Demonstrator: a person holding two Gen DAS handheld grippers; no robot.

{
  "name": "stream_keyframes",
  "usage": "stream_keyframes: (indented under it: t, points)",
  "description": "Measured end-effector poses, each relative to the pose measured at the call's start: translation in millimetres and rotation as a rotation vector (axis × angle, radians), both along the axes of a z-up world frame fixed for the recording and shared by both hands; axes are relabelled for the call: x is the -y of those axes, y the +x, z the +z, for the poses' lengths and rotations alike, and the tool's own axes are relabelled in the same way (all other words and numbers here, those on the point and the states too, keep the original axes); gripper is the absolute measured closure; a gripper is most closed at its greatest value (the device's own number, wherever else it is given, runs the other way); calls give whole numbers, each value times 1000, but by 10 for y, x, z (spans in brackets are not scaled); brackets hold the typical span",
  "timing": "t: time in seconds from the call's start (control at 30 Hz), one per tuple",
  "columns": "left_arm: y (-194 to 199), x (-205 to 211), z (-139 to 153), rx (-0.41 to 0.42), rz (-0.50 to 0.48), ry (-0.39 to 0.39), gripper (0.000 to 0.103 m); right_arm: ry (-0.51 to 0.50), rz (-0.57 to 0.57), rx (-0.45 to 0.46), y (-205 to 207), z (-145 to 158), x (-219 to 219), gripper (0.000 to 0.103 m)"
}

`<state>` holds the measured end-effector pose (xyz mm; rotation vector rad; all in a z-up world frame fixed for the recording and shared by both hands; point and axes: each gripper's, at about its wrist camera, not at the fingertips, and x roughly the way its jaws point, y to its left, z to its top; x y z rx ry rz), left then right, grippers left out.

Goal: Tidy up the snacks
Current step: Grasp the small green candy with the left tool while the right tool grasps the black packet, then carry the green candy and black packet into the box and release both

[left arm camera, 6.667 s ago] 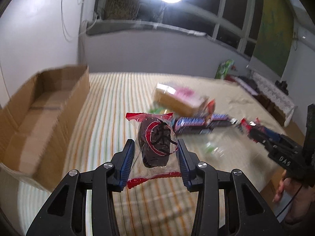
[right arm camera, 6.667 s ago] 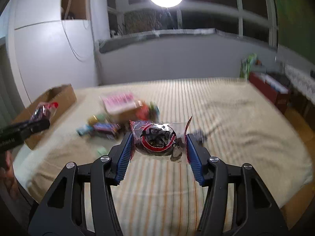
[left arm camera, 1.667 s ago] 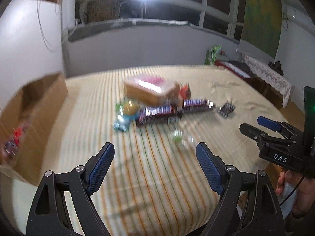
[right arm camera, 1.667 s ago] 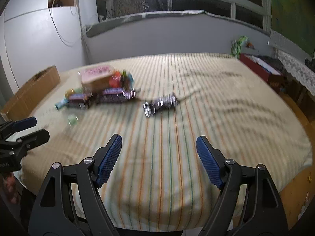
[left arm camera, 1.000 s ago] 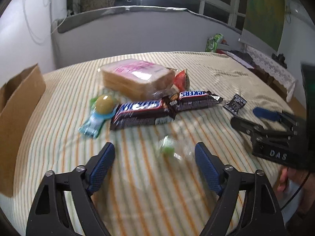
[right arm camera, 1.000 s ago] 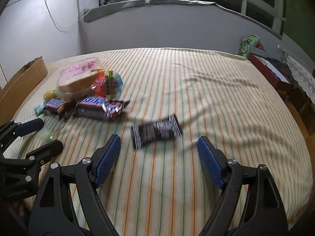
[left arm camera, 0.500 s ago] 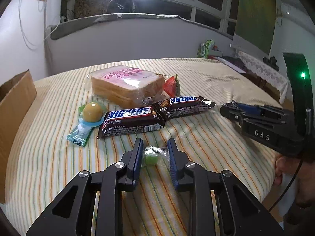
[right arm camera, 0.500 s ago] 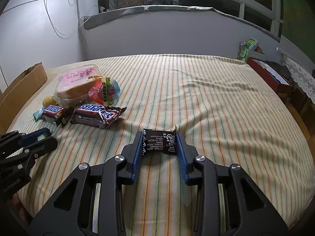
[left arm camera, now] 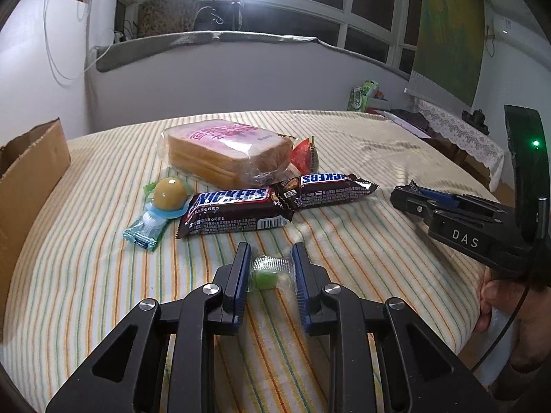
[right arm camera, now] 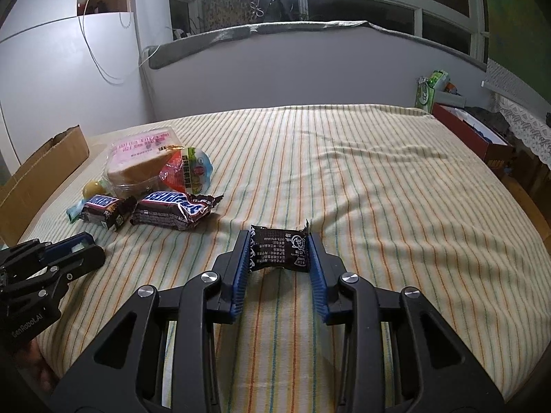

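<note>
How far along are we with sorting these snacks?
Done: nothing I can confirm; the cardboard box interior is out of sight. In hand: the left hand-held gripper is shut on a small green candy, the right hand-held gripper on a dark wrapped snack; both are low over the striped cloth. Left: the bread pack, two Snickers bars, the red-and-blue packet and the ball-topped candy.

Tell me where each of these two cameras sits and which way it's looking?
Left wrist: rides the left gripper, looking forward and down at its green candy; right gripper and a hand show.
Right wrist: rides the right gripper, looking at its black packet; left gripper shows.
Shared: striped cloth, Snickers bars, bread, cardboard box.
</note>
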<state>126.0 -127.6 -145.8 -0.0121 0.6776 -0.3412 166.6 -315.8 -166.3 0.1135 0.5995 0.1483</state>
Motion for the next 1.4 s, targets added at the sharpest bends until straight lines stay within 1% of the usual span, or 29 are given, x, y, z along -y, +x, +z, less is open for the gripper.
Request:
stream_keyframes:
  t: [0.13, 0.2, 0.23, 0.33, 0.43, 0.53, 0.63, 0.7, 0.87, 1.07, 1.17, 1.27, 1.4]
  points:
    - [2, 4, 7, -22, -1, -9, 81, -13, -8, -19, 18, 16, -19, 70]
    - [16, -18, 72, -42, 3, -21, 81, -15, -16, -28, 2, 65, -27, 70]
    - [-7, -41, 142, -34, 5, -29, 81, -15, -18, -23, -30, 131, -35, 70]
    - [-179, -82, 511, 49, 0, -21, 81, -31, -27, 45, -243, 506, -84, 70]
    - [-389, -165, 941, 144, 2, -19, 81, -69, -37, 158, -584, 1064, -161, 70]
    - [-670, -330, 1400, 248, 22, -32, 81, -96, -47, 233, -867, 1467, -224, 70]
    - [-895, -497, 1660, 304, 39, -58, 81, -109, -52, 269, -1065, 1680, -274, 70]
    - [-1023, -586, 1755, 330, 42, -72, 81, -120, -56, 282, -1169, 1772, -314, 70]
    - [-1138, -705, 1835, 358, 48, -91, 81, -125, -54, 290, -1273, 1831, -350, 70]
    - [-1119, -750, 1787, 348, 56, -93, 81, -122, -31, 268, -1234, 1753, -427, 70]
    - [-1151, -836, 1765, 349, 72, -90, 81, -135, 3, 255, -1148, 1730, -634, 70]
    - [-1142, -1039, 1718, 342, 110, -96, 81, -153, 60, 250, -1035, 1733, -979, 70]
    - [-1129, -1491, 1644, 328, 190, -114, 81, -177, 172, 252, -882, 1779, -1634, 70]
